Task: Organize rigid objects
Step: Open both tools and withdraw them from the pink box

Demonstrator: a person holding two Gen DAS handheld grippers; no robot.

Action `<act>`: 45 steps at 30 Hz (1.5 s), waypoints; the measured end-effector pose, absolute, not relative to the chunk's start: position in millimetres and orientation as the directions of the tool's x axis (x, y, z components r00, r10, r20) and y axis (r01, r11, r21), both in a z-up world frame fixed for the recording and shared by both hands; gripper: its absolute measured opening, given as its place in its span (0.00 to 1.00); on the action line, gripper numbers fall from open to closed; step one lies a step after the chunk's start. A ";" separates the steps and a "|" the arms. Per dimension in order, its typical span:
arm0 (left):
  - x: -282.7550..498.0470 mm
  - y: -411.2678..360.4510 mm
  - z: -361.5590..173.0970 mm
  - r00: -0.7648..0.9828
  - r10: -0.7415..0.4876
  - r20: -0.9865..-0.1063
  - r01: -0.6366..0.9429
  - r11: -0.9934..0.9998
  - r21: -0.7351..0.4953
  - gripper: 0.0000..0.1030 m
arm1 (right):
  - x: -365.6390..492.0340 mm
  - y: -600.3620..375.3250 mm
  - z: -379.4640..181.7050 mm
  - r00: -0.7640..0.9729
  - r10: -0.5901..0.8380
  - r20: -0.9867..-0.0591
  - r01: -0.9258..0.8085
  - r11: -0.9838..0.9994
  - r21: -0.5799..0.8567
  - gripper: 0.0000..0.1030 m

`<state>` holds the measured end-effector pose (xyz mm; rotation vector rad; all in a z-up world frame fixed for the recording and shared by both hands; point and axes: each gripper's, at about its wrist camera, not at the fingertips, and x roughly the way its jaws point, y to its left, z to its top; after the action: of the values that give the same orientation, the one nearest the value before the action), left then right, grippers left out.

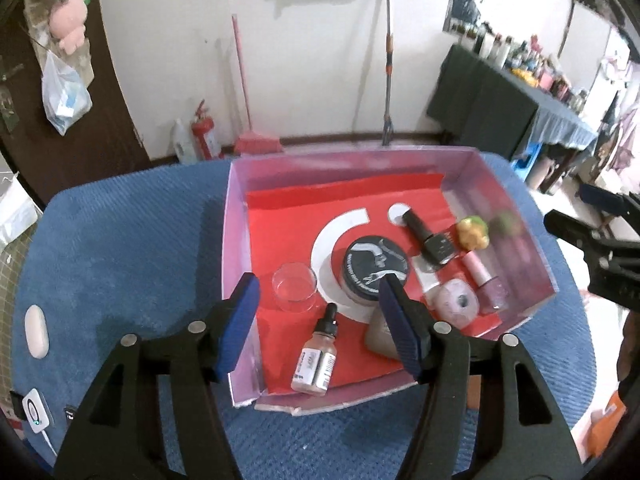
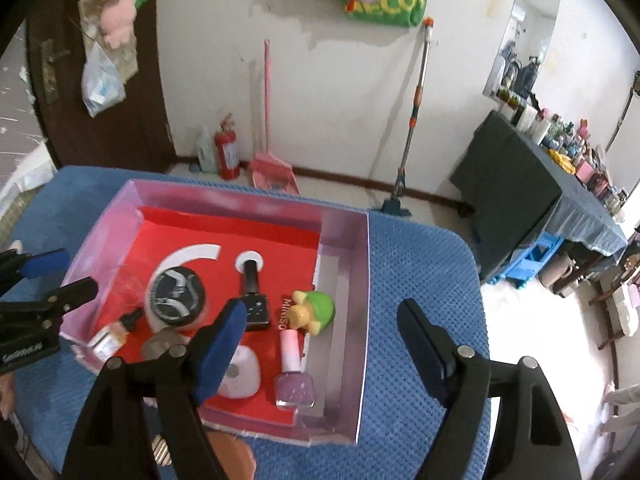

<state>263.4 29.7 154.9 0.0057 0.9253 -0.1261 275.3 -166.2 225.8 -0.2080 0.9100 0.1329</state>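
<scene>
Left wrist view: my left gripper [image 1: 320, 300] hangs above the near edge of the pink-walled box [image 1: 236, 240], fingers apart with nothing between them. The box sits on the blue tabletop [image 1: 120, 240]. On its red liner lie a dropper bottle [image 1: 318, 356], a clear glass cup [image 1: 295, 287], a black-lidded jar [image 1: 376, 270], a black polish bottle [image 1: 430, 238], a pink polish bottle [image 1: 486, 280], a white round piece [image 1: 458, 306] and a yellow-green toy [image 1: 474, 232].

Right wrist view: my right gripper [image 2: 322, 322] has its fingers spread wide and empty, over the box's right wall [image 2: 352, 320]. The toy [image 2: 314, 312] lies near that wall, just beside the pink polish bottle [image 2: 292, 372]. The left gripper's black frame shows at the left edge.
</scene>
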 end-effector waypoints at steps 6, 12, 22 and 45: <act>226.5 27.2 177.2 0.692 -0.122 -0.712 0.122 0.991 -0.052 0.69 | 223.1 -165.7 255.1 0.689 0.098 -0.718 -0.246 0.964 -0.104 0.91; 182.6 26.5 189.5 0.762 -0.151 -0.629 0.147 0.987 -0.058 0.73 | 174.4 -170.8 271.5 0.753 0.133 -0.644 -0.254 0.962 -0.099 0.96; 114.0 26.1 167.0 0.808 -0.192 -0.557 0.162 0.981 -0.103 0.74 | 97.0 -191.5 261.4 0.808 0.169 -0.564 -0.234 0.971 -0.044 1.00; 65.8 21.9 56.8 0.752 -0.197 -0.629 0.131 0.980 -0.151 0.91 | 46.9 -206.9 125.4 0.730 0.181 -0.659 -0.176 0.982 0.074 1.00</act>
<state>65.8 21.9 56.8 -0.1000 0.6972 -0.1795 46.9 -206.9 125.4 0.0070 0.7264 0.1962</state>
